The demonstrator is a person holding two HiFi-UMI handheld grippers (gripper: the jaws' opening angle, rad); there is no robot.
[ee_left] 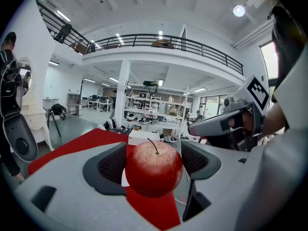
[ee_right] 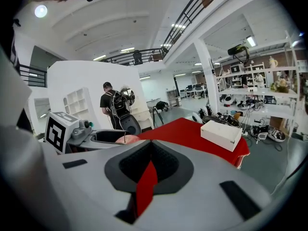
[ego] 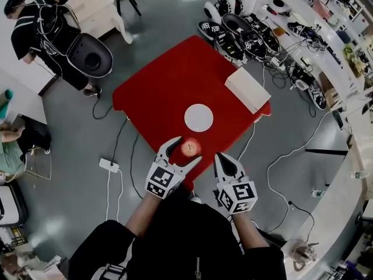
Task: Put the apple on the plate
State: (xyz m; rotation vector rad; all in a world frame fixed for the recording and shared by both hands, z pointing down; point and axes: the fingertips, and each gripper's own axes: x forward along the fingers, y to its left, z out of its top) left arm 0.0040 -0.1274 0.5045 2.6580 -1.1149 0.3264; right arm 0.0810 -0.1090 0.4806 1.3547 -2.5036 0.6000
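Note:
A red apple (ego: 190,148) with a short stem sits between the jaws of my left gripper (ego: 187,149), which is shut on it above the near edge of the red table (ego: 169,86). In the left gripper view the apple (ee_left: 154,170) fills the gap between both dark pads (ee_left: 111,165). The round white plate (ego: 199,118) lies empty on the table just beyond the apple. My right gripper (ego: 220,157) hovers to the right of the apple, shut and holding nothing. In the right gripper view its jaws (ee_right: 148,163) leave only a thin slit.
A white box (ego: 247,89) lies at the table's right corner. Several shoes (ego: 239,31) are on the floor beyond the table. Cables and a power strip (ego: 109,165) lie on the floor at left. A person (ego: 41,34) stands by a dark chair (ego: 90,55) at upper left.

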